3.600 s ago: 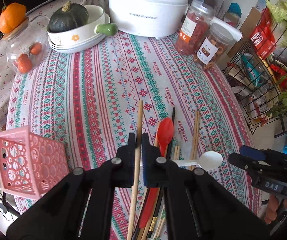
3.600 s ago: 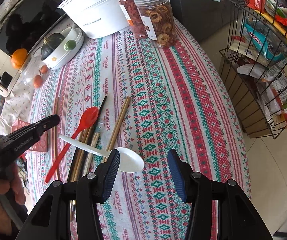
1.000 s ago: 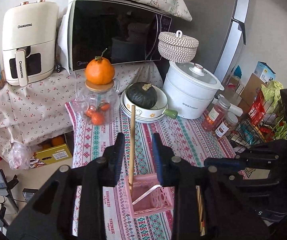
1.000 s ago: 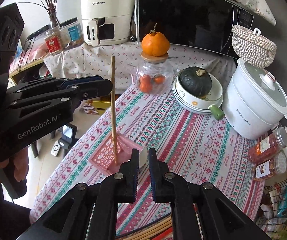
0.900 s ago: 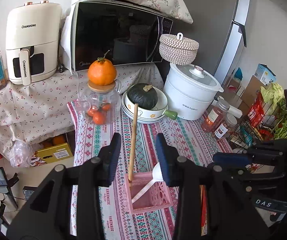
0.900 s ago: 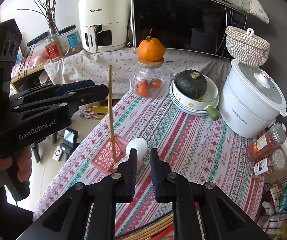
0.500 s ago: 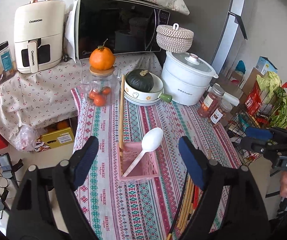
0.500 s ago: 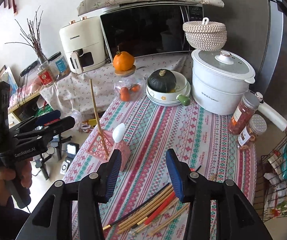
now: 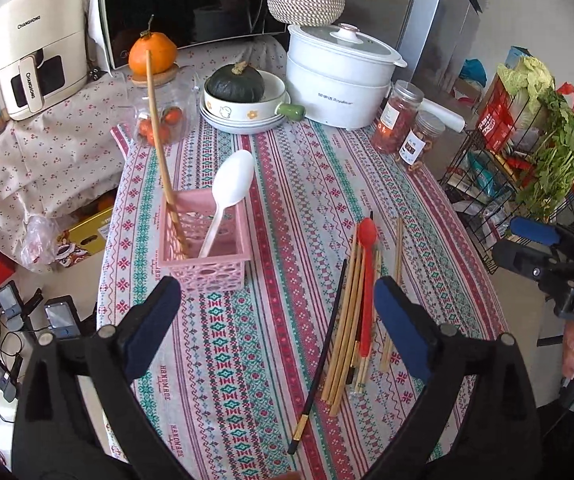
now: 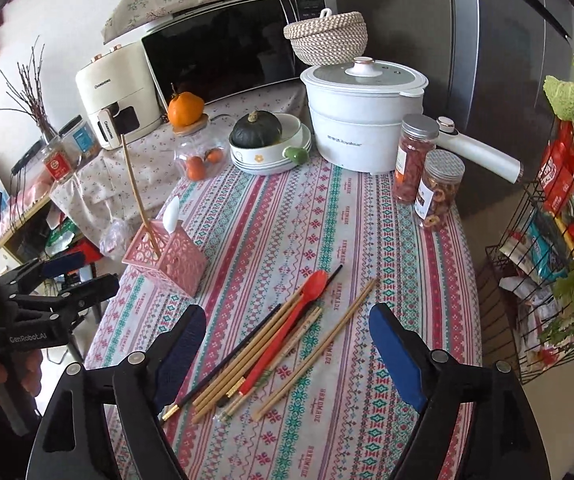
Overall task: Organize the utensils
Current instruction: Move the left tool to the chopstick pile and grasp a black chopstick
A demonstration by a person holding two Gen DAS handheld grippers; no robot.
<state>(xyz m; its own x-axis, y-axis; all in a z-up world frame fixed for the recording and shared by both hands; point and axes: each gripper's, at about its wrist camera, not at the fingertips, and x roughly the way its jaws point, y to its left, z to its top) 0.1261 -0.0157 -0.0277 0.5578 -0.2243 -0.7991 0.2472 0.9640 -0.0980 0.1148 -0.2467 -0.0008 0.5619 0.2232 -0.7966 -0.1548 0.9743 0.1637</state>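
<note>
Both grippers withdrew; basket [image 9: 203,268] hides spoon [image 9: 231,184] handle's end.

"CHANGHONG" runs across the cream air fryer [image 9: 39,46] and down its handle. "HANDMADE" repeats along the striped tablecloth [image 9: 247,340]. The left gripper [image 10: 43,312] reads "GenRobot.AI"; the right gripper [image 9: 559,276] reads "DAS".

Bright, even daylight w/ soft shadows in both wrist views.
Fisheye is bending edges hard, corners going black; microwave door [image 9: 191,0] is reflecting the room, tablecloth [image 10: 327,220] staying sharp, no motion blur showing.
</note>
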